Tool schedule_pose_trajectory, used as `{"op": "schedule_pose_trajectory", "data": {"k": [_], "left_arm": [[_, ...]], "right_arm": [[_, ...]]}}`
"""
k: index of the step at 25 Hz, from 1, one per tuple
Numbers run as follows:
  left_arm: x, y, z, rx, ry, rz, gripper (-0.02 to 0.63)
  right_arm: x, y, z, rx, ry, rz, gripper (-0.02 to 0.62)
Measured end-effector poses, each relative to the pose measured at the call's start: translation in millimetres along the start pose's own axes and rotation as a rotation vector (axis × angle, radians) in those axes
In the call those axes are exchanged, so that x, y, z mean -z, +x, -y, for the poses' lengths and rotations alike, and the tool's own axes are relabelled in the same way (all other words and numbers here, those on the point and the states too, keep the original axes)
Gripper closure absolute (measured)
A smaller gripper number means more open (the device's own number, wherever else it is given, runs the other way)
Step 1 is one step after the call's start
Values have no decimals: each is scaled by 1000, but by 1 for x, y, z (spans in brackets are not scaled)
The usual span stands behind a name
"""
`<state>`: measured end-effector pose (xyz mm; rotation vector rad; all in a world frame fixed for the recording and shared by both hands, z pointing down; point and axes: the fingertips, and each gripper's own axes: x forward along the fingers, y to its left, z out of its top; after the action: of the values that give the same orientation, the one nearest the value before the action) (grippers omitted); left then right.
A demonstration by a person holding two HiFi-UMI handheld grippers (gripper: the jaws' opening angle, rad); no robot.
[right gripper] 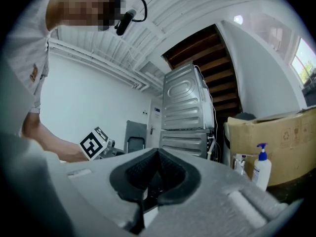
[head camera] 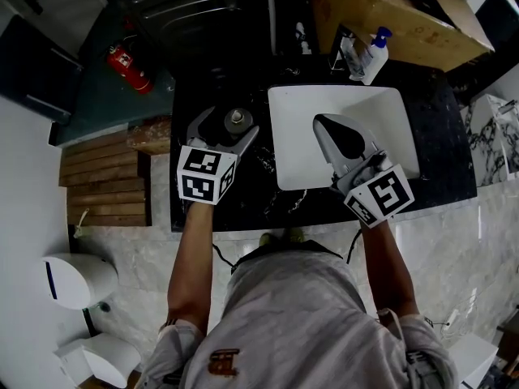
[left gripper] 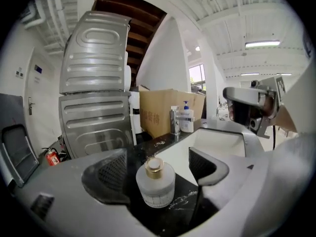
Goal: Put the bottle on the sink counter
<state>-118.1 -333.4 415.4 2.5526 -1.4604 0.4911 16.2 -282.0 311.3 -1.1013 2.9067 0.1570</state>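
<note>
A small frosted glass bottle (head camera: 237, 118) (left gripper: 155, 184) with a gold cap stands upright on the black marble sink counter (head camera: 243, 197), left of the white basin (head camera: 296, 116). My left gripper (head camera: 226, 129) (left gripper: 160, 168) is open around it, one jaw on each side, with a gap between the pads and the glass. My right gripper (head camera: 323, 121) (right gripper: 158, 158) hovers over the basin with its jaws shut and nothing between them.
A cardboard box (head camera: 389, 14) and a pump bottle (head camera: 375, 51) sit at the counter's far right, by the faucet (left gripper: 175, 122). A grey metal appliance (left gripper: 94, 112) stands behind the counter. A fire extinguisher (head camera: 130, 65) and wooden slats (head camera: 105, 181) lie at left.
</note>
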Motion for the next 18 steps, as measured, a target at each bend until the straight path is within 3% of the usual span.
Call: {"op": "schedule_pose_trajectory", "data": {"k": [5, 9, 18], "left_arm": [[-57, -41, 17, 1, 15, 220, 250], [-92, -78, 37, 19, 18, 376, 366], [-109, -116, 67, 23, 7, 464, 562]], "right_arm": [[-21, -1, -15, -23, -1, 45, 594], [-35, -5, -29, -42, 0, 79, 595], [-49, -9, -53, -83, -5, 121, 594]]}}
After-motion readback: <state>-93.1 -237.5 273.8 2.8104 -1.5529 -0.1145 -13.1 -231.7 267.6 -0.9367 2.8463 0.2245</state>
